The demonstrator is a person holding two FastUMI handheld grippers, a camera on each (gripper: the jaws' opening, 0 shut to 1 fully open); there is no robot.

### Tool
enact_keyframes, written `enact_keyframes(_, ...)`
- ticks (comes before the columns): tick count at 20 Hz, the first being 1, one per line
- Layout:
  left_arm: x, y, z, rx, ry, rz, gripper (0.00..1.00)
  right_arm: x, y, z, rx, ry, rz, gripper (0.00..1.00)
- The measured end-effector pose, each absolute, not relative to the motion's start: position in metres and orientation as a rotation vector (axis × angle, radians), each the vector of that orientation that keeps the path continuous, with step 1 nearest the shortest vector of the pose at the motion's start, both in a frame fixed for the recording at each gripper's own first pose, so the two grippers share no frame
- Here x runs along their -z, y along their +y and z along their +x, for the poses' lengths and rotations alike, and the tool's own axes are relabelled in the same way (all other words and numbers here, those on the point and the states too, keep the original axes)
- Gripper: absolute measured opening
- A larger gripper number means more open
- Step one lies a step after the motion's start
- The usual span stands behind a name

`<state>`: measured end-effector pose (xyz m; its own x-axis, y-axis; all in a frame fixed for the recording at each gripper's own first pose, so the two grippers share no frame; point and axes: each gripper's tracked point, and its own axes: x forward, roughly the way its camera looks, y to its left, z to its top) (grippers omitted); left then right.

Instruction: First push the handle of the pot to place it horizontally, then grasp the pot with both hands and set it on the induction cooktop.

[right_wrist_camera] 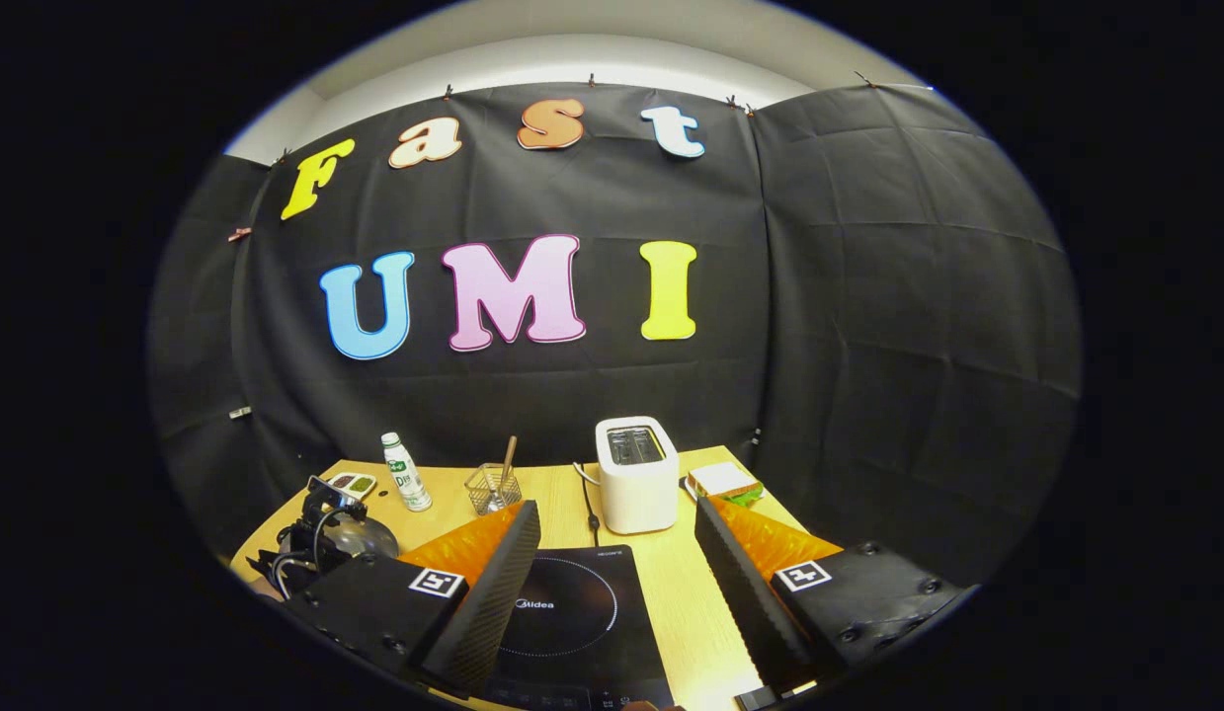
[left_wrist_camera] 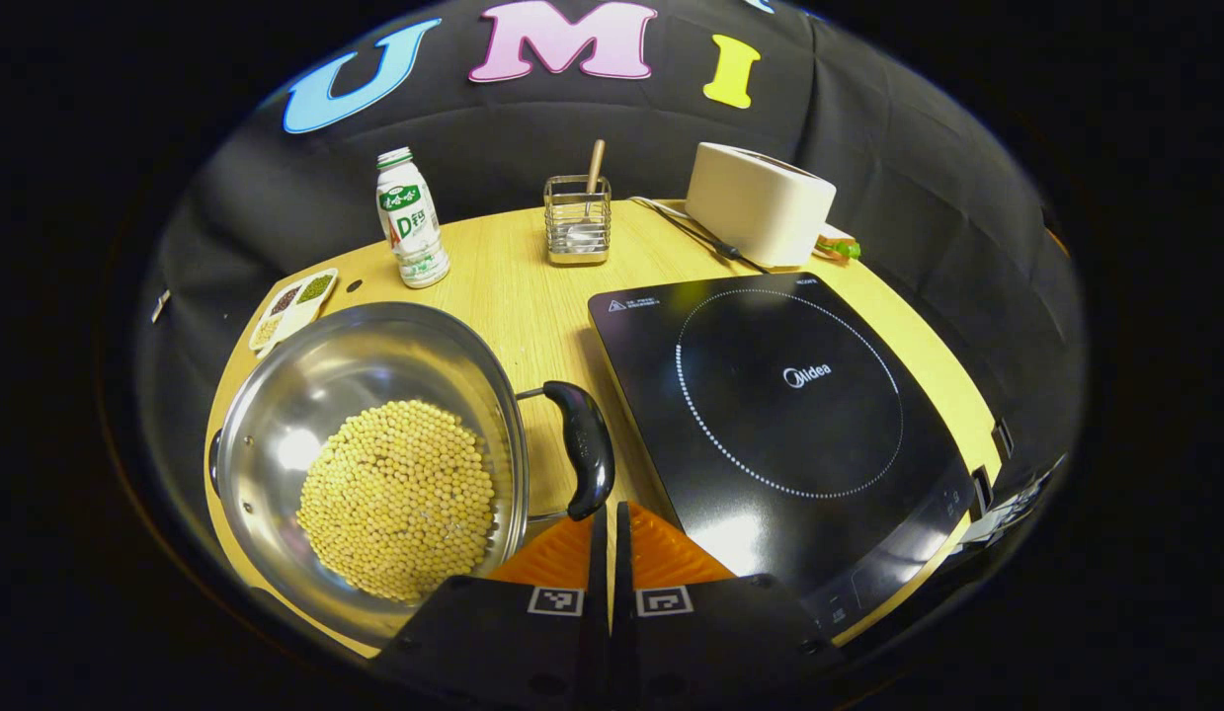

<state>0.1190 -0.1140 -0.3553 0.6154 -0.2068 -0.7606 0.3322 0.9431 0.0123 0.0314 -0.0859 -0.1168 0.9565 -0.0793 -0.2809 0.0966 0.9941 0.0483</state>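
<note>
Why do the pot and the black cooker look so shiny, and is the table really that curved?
Left gripper view: overhead light glares off the induction cooktop near its front and off the pot wall; the fisheye lens bows the table edge. Right gripper view: same bending, sharp picture, dim table under a brighter wall.

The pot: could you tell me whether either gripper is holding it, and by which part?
Nothing is held. The left gripper is shut, empty, beside the pot handle; the right gripper is open.

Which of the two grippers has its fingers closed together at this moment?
The left gripper: its fingers meet with a thin slit between them, just beside the pot's handle. The right gripper stands wide open above the induction cooktop.
</note>
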Motion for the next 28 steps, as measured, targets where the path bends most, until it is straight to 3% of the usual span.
enact_keyframes(11,0.352,-0.115,0.131,0.304,0.836,0.143,0.05,0.112,-0.084,0.026,0.086,0.276,0.045,0.98)
enact_keyframes(21,0.304,-0.127,0.085,0.327,0.730,0.024,0.08,0.110,-0.045,0.022,0.014,0.278,0.059,0.98)
enact_keyframes(22,0.294,-0.125,0.081,0.328,0.704,0.016,0.14,0.111,-0.040,0.022,0.007,0.281,0.063,0.98)
enact_keyframes(24,0.271,-0.118,0.076,0.328,0.642,-0.008,0.37,0.115,-0.030,0.022,-0.008,0.292,0.066,0.98)
enact_keyframes(27,0.236,-0.096,0.065,0.300,0.562,-0.070,0.99,0.124,-0.017,0.024,-0.021,0.317,0.080,0.98)
enact_keyframes(28,0.227,-0.083,0.065,0.278,0.542,-0.078,0.97,0.129,-0.010,0.024,-0.026,0.335,0.099,0.98)
